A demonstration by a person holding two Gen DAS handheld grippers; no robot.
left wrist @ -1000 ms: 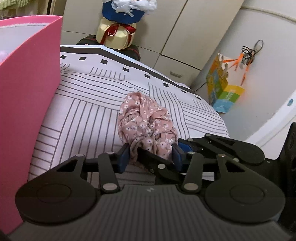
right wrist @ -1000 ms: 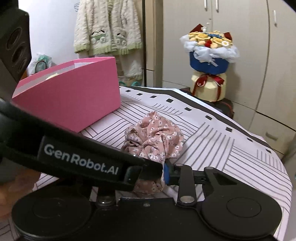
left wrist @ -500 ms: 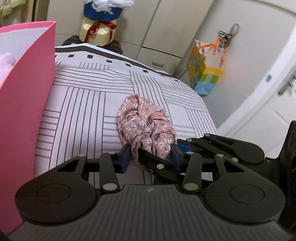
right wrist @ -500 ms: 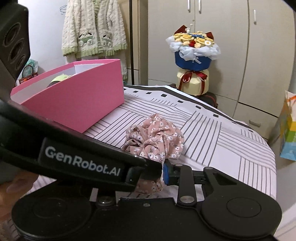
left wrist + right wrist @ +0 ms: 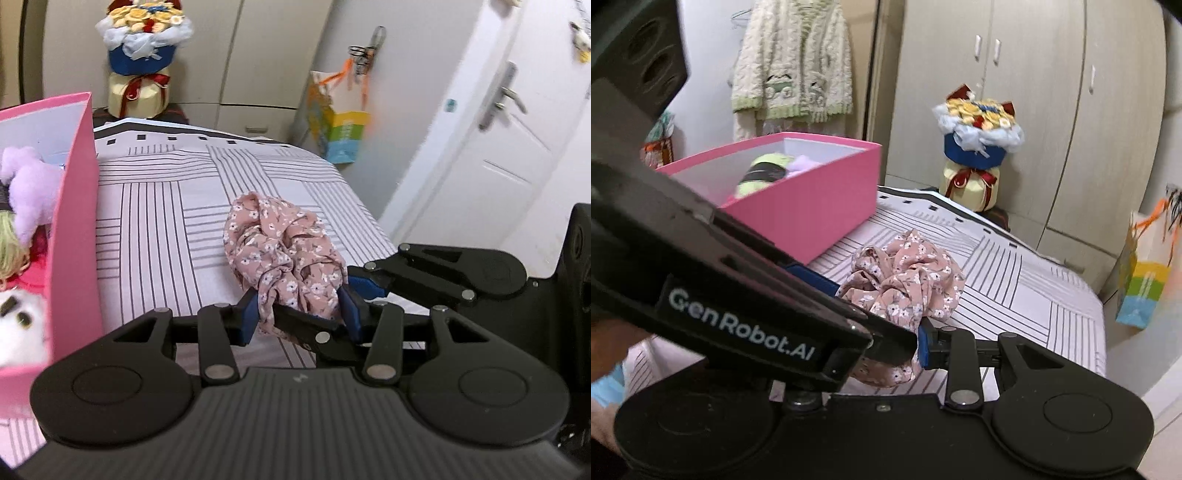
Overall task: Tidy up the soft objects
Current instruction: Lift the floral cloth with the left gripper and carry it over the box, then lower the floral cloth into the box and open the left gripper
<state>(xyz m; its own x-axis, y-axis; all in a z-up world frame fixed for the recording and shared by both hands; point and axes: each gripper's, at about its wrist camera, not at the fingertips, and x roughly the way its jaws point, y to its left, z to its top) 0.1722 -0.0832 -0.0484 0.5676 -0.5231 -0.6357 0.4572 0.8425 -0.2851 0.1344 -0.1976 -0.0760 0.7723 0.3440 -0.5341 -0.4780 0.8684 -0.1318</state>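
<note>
Both tools grip the pink floral fabric (image 5: 282, 258): the left tool (image 5: 299, 312) and right tool (image 5: 901, 343) each close on it, right of the pink box (image 5: 812, 199).

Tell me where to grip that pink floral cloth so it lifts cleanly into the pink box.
Probably grip the near bunched edge of the floral cloth, coming from the front, low along the striped bedspread. It is crumpled into a mound, and its folds gather thickest there. The left gripper and right gripper both already pinch that edge. The pink box sits left.
</note>
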